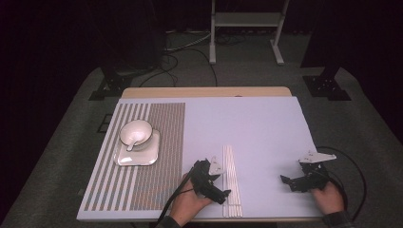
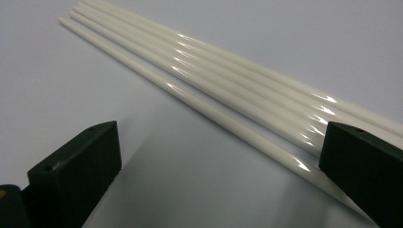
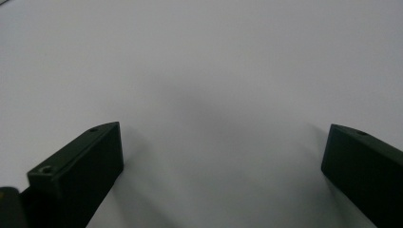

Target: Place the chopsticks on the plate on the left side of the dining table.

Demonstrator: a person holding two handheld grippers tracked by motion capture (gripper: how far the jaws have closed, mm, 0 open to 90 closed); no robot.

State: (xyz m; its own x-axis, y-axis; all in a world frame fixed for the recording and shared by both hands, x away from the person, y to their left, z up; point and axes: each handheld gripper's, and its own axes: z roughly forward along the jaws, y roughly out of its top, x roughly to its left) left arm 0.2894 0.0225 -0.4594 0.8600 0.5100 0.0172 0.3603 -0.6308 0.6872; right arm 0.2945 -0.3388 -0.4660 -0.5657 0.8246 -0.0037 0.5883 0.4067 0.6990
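Several white chopsticks [image 1: 231,180] lie side by side near the front middle of the pale table [image 1: 256,123]. My left gripper [image 1: 217,183] sits just left of them, low over the table and open. In the left gripper view the chopsticks [image 2: 228,90] run diagonally, and the right jaw overlaps their near ends; nothing is clamped between the jaws [image 2: 218,156]. My right gripper [image 1: 292,175] rests near the front right, open, pointing left. In the right gripper view its jaws [image 3: 221,156] stand wide apart over bare table.
A striped placemat [image 1: 142,156] covers the table's left part. On it stands a white square plate [image 1: 124,159] carrying a white bowl [image 1: 136,131] with a spoon in it. A cable [image 1: 354,166] loops off the right gripper. Stands and cables crowd the floor behind the table.
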